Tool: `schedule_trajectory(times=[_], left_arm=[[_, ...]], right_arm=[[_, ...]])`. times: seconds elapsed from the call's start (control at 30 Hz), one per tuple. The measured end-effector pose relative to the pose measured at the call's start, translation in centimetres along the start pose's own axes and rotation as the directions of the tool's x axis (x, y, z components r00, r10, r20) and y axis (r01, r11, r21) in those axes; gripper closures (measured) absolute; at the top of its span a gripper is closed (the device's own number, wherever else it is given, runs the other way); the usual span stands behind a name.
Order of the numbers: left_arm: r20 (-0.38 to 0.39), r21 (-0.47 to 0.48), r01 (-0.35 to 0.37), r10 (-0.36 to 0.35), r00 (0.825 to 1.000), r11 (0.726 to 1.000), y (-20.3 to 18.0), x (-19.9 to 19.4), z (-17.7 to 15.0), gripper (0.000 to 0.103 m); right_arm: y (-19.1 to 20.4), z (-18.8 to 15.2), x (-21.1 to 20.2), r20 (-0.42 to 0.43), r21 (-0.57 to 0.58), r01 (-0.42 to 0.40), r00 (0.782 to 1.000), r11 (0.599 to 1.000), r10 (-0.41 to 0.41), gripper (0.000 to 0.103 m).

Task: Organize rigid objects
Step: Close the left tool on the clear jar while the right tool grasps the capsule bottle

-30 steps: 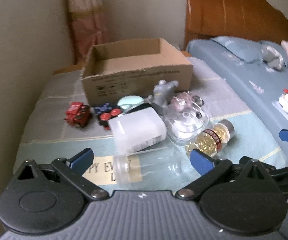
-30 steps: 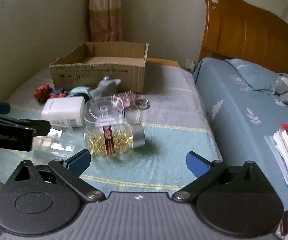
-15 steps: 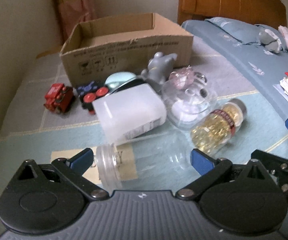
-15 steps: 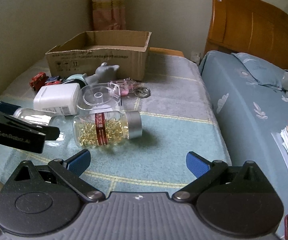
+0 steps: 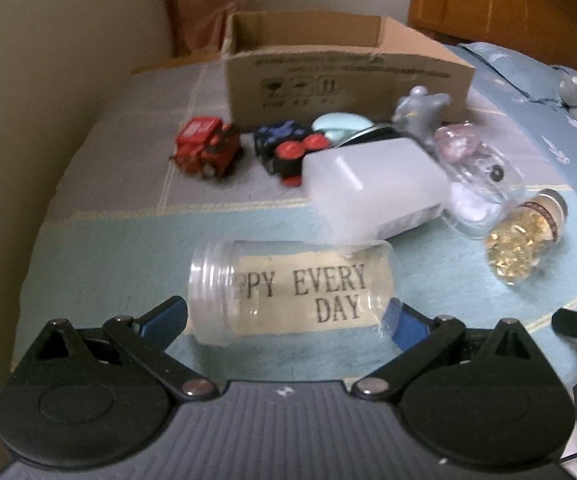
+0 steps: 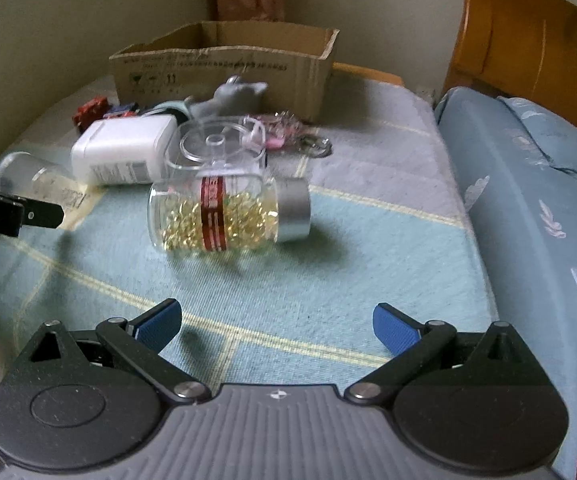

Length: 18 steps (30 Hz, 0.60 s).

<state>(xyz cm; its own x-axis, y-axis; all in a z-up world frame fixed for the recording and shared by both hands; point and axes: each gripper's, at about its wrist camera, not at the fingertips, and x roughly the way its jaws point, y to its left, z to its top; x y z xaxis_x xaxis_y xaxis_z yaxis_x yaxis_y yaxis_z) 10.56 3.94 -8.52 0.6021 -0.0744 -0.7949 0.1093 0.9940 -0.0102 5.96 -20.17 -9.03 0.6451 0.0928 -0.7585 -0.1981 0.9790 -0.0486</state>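
A clear plastic jar (image 5: 292,288) labelled "HAPPY EVERY DAY" lies on its side between the open fingers of my left gripper (image 5: 284,320); the blue pads stand at its two ends, and contact cannot be told. It also shows in the right wrist view (image 6: 36,174). Behind it lie a white bottle (image 5: 372,188), a clear round container (image 5: 480,200) and a jar of golden capsules (image 5: 524,236). My right gripper (image 6: 278,326) is open and empty, a little in front of the capsule jar (image 6: 228,212). An open cardboard box (image 5: 340,68) stands at the back.
A red toy truck (image 5: 206,148), a blue-and-red toy (image 5: 288,150), a grey figure (image 5: 420,110) and a pink keychain (image 6: 288,134) lie in front of the box. A wall runs along the left. A bed (image 6: 528,184) with a wooden headboard is on the right.
My left gripper has moved forward and down until the clear jar lies between its fingers. My right gripper has moved closer to the capsule jar.
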Motion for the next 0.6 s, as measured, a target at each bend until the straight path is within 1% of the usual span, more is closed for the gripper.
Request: schedule_trajectory(times=[0.07,0.13,0.47,0.6], left_arm=[[-0.013,-0.017,0.011,-0.011,1.000,1.000,0.3,0.5,-0.2,0.001],[0.009,0.003,0.003,-0.003,1.000,1.000,0.1,0.5,-0.4,0.001],[0.028,-0.008,-0.001,0.001,1.000,1.000,0.0,0.6,-0.6,0.000],[0.048,-0.010,-0.004,0.004,0.999,1.000,0.1,0.6,-0.9,0.000]], right_arm=[[0.0,0.0,0.4,-0.011,-0.007,-0.010,1.000,1.000,0.010,0.000],[0.0,0.1,0.6,-0.013,-0.011,-0.026,1.000,1.000,0.026,0.000],[-0.5,1.1,1.7,-0.001,-0.079,-0.096,0.995,0.992,0.097,0.000],[-0.4,1.8,2.3,0.005,-0.096,-0.119,0.993,0.988,0.120,0.000]])
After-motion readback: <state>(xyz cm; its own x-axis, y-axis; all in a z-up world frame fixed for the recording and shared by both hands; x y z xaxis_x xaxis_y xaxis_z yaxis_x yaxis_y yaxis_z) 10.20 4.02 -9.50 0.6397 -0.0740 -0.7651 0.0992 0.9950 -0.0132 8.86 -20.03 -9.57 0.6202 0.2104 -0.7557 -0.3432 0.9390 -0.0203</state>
